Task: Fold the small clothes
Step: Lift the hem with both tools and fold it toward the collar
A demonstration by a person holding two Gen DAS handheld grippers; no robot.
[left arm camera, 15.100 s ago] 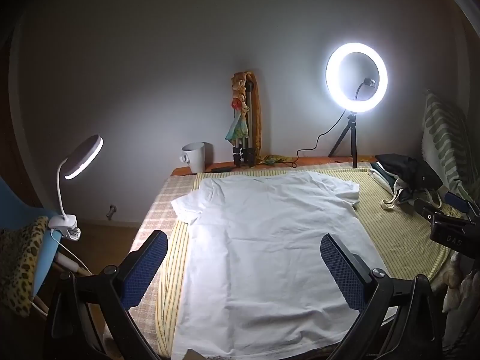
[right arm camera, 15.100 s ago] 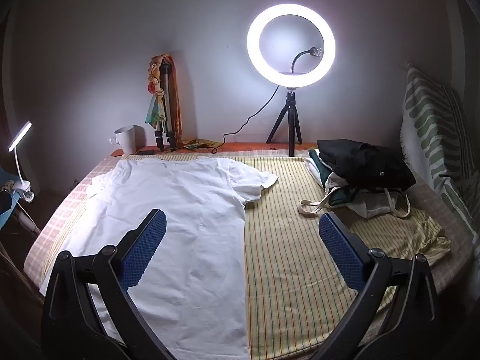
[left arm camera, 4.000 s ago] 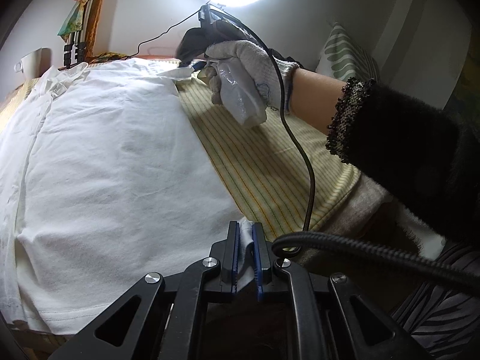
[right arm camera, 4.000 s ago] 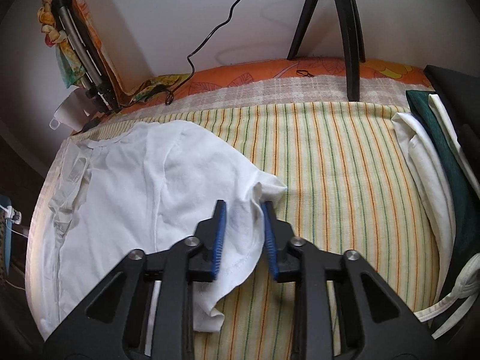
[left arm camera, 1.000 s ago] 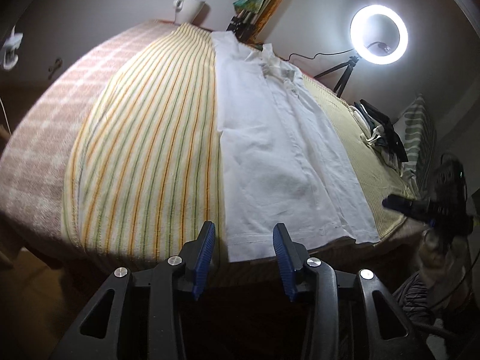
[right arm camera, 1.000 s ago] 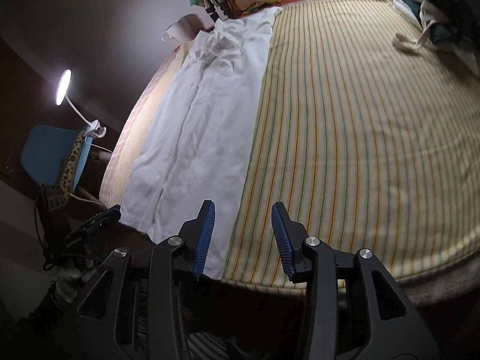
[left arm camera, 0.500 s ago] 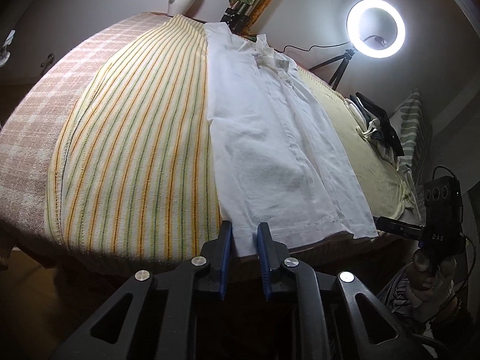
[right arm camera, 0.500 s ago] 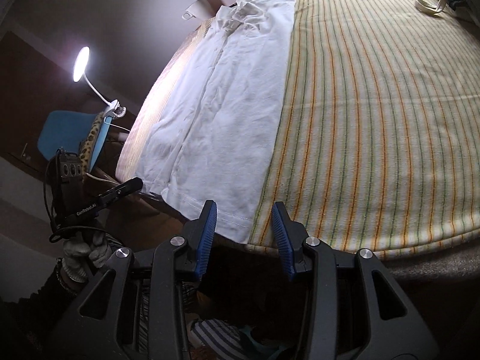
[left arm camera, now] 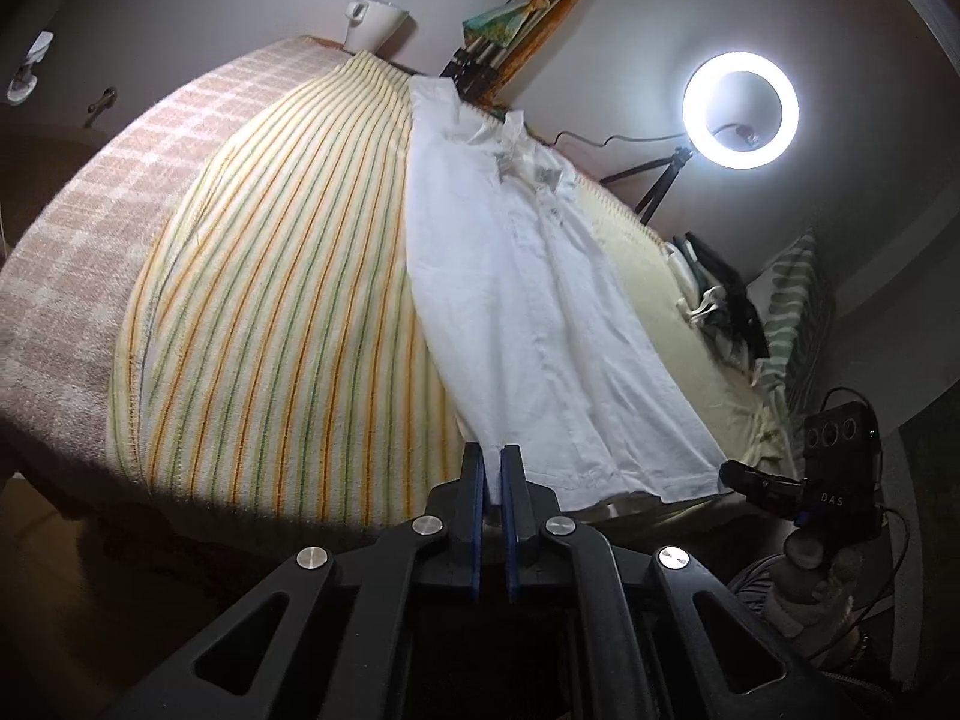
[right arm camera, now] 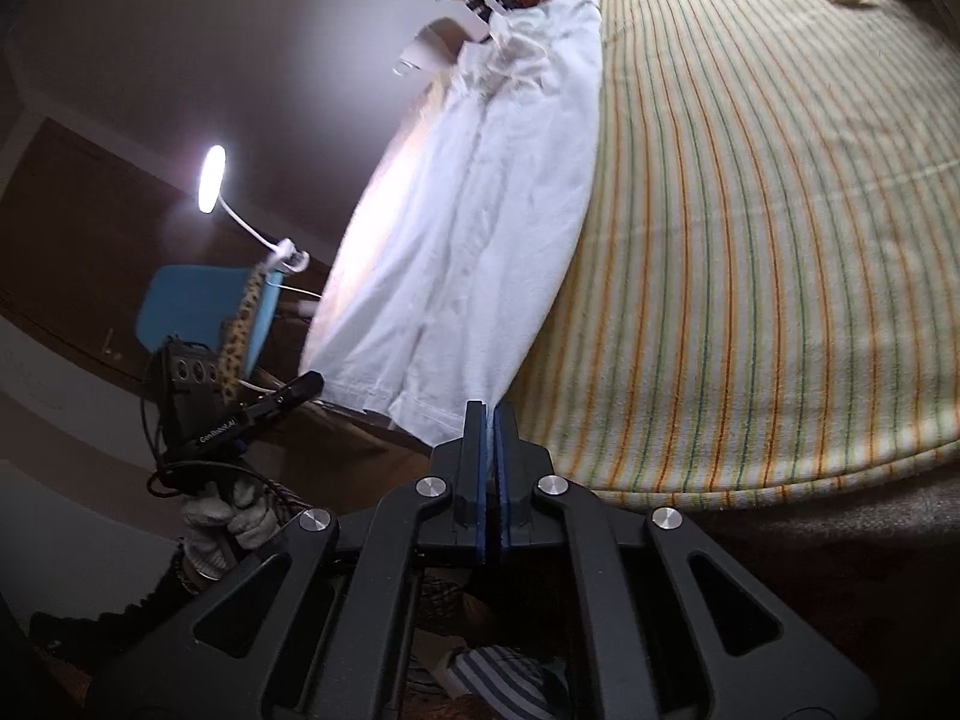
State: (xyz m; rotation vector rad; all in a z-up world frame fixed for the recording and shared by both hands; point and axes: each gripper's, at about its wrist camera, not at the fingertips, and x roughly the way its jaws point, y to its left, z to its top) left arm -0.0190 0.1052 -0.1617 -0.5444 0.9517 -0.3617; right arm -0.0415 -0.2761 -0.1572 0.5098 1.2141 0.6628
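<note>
A white T-shirt (left arm camera: pixel 522 300) lies on the striped bed cover (left arm camera: pixel 270 312), folded lengthwise into a long narrow strip with its sides turned in. It also shows in the right wrist view (right arm camera: pixel 480 228). My left gripper (left arm camera: pixel 492 468) is shut on the hem's left corner at the near edge of the bed. My right gripper (right arm camera: pixel 492 420) is shut on the hem's right corner. Each gripper shows in the other's view, the right one (left arm camera: pixel 756 480) and the left one (right arm camera: pixel 282 402).
A ring light on a tripod (left arm camera: pixel 741 111), a white mug (left arm camera: pixel 375 21) and a bundled tripod (left arm camera: pixel 516 24) stand at the far end. Dark bags and clothes (left arm camera: pixel 720 288) lie at the far right. A desk lamp (right arm camera: pixel 213 180) and blue chair (right arm camera: pixel 198 306) stand left of the bed.
Both grippers have closed on the shirt's hem corners; half a second ago the left was nearly shut and the right was open just short of the hem.
</note>
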